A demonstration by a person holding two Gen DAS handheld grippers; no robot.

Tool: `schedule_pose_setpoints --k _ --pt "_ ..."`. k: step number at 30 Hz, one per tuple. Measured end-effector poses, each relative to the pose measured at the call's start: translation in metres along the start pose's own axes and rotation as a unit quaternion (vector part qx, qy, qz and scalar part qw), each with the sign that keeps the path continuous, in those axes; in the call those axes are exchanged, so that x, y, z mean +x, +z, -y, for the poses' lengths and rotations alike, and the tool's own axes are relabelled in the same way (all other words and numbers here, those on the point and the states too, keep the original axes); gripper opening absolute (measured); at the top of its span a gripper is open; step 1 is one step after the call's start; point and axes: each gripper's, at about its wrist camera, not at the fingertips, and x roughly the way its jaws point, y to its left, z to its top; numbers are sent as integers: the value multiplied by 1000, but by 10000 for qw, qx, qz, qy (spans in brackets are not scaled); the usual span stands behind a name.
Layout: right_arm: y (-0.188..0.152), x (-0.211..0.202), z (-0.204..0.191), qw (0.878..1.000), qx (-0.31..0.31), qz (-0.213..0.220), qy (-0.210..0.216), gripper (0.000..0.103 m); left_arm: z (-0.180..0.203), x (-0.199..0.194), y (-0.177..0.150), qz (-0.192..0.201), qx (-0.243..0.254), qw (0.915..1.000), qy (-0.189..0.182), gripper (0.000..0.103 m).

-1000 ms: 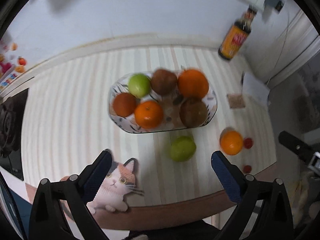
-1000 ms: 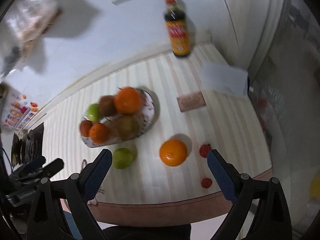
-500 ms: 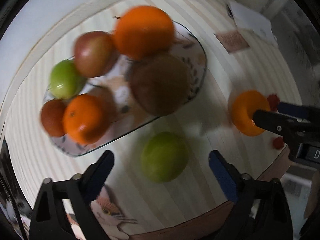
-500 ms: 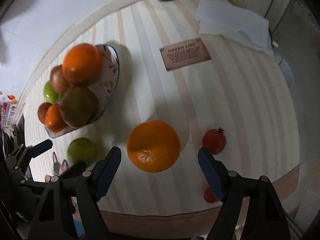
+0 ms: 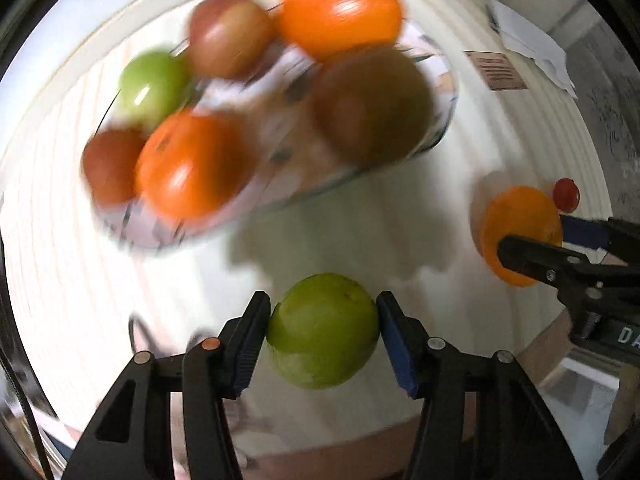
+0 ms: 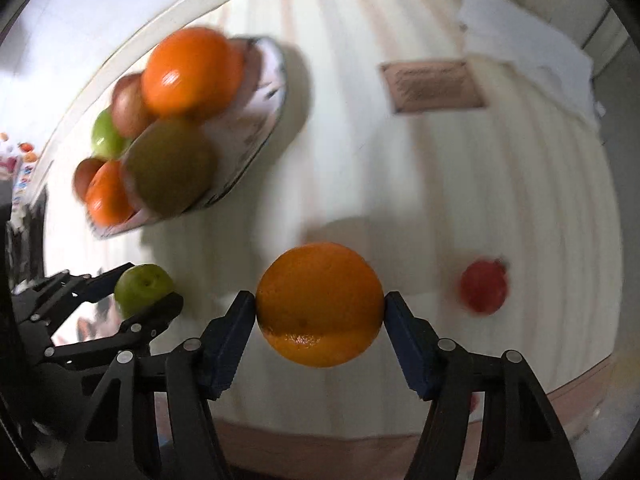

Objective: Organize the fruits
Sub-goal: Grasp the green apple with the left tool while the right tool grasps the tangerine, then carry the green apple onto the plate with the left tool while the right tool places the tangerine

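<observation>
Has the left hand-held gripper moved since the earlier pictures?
Yes. The left hand-held gripper has dropped toward the striped table, its jaws just closing, pads now touching the green apple.

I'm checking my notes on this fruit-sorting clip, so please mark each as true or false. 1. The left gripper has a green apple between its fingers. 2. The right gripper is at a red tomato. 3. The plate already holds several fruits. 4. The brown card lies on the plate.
1. True: the left gripper has the green apple between its blue pads, its jaws having just been closing.
2. False: the right gripper brackets the loose orange, jaws also just closing; the red tomato lies apart beside it.
3. True: the plate carries oranges, apples and brownish fruit.
4. False: the brown card lies on the striped table, away from the plate.
</observation>
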Motion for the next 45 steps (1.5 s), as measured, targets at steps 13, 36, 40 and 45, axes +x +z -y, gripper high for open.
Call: schedule_pose_setpoints --k 13,36,40,45 --pt "-25 23 -32 9983 -81 -344 464 70 -61 3 -43 -92 -1355 9903 -300 52" --pt "-18 -17 -42 9980 -190 354 493 68 -50 -86 -11 861 -1254 9867 -578 52" --pt "6 -39 -37 9959 -98 640 627 68 -53 -114 22 1124 -1142 9851 -632 52" --pt "54 -46 -29 9948 29 832 588 68 -49 -105 82 1112 -934 9883 -461 52"
